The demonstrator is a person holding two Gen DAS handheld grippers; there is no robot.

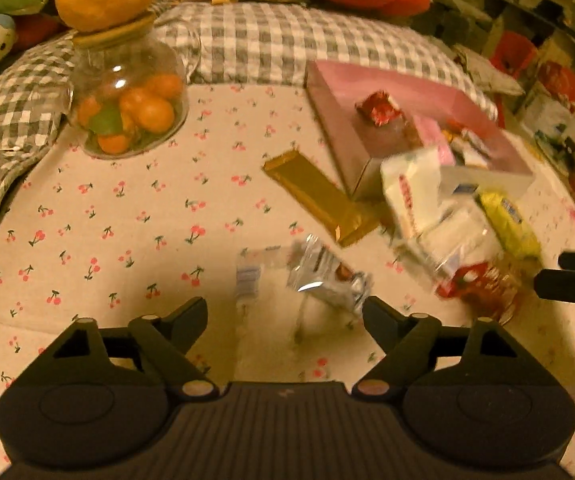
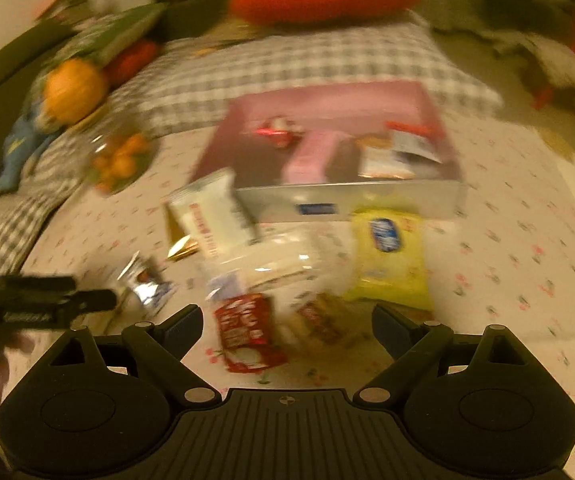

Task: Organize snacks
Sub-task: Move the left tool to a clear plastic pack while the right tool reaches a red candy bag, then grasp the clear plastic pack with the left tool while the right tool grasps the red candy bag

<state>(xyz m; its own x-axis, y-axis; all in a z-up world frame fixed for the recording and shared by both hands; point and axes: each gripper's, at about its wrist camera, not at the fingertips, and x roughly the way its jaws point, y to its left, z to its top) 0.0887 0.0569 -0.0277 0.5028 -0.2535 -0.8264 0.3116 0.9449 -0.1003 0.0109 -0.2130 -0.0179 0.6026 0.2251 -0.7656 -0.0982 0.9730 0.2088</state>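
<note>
Left wrist: gold bar (image 1: 323, 196) lies against pink box (image 1: 387, 84).

Dim amber light, blurred fisheye views

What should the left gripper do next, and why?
Probably ease the left gripper forward and close on the silver packet: its jaws are open and empty, the packet lies loose on the cloth just ahead, and the pink box still has room.
</note>
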